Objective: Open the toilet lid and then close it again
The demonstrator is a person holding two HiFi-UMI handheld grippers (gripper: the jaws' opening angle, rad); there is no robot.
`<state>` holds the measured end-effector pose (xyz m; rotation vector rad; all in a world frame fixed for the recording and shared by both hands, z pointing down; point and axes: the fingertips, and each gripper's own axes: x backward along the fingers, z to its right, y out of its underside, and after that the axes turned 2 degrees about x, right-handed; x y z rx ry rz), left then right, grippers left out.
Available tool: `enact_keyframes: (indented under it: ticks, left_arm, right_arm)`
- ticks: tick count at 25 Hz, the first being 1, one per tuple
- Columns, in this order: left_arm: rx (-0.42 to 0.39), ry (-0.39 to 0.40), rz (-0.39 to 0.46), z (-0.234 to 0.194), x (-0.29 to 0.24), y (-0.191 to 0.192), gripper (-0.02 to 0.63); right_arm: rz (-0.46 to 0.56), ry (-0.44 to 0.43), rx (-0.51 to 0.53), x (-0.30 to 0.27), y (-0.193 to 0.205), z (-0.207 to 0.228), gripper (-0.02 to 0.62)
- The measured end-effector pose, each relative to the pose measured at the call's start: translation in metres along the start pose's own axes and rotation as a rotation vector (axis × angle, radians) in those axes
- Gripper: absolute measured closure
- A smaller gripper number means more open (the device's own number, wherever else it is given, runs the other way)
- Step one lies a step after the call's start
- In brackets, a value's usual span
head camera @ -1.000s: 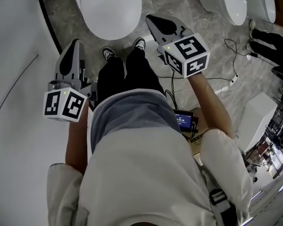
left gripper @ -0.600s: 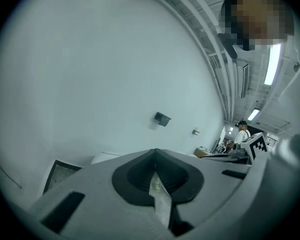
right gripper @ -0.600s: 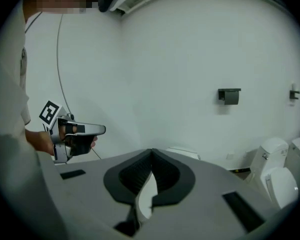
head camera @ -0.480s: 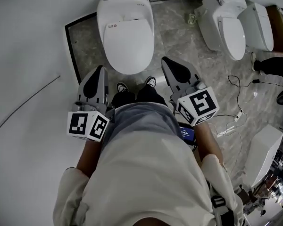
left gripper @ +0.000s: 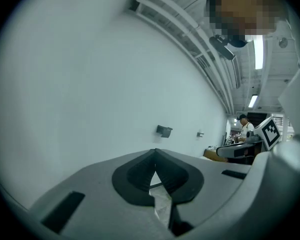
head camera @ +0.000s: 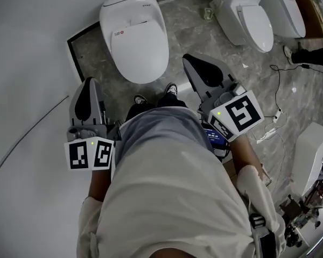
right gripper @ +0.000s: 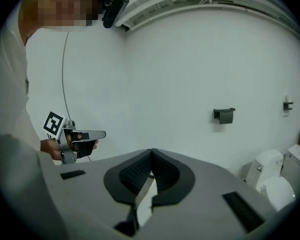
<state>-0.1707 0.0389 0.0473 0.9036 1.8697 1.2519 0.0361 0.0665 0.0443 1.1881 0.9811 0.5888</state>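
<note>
The white oval toilet lid lies shut ahead of your feet. Your left gripper and right gripper hover clear of it, fingers clenched on nothing. That fits a lid yet to be lifted or one lowered again.

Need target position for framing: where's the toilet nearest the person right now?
Head view, upper left of centre: the toilet, lid down, stands just past the person's shoes, ahead of and between the left gripper and right gripper.
</note>
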Motion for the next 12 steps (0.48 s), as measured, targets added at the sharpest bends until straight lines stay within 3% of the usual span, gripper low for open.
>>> enact_keyframes:
  ticks: [4,12]
  left_arm:
    - [-0.014,-0.011,-0.019,0.021,-0.016,-0.027,0.600]
    - [0.045,0.005,-0.005,0.027,-0.003,-0.039,0.600]
  right_arm:
    - [-0.002,-0.005,-0.017,0.010,-0.023,0.019,0.586]
    - [-0.007,-0.004,0.007,0.018,-0.040,0.002,0.586]
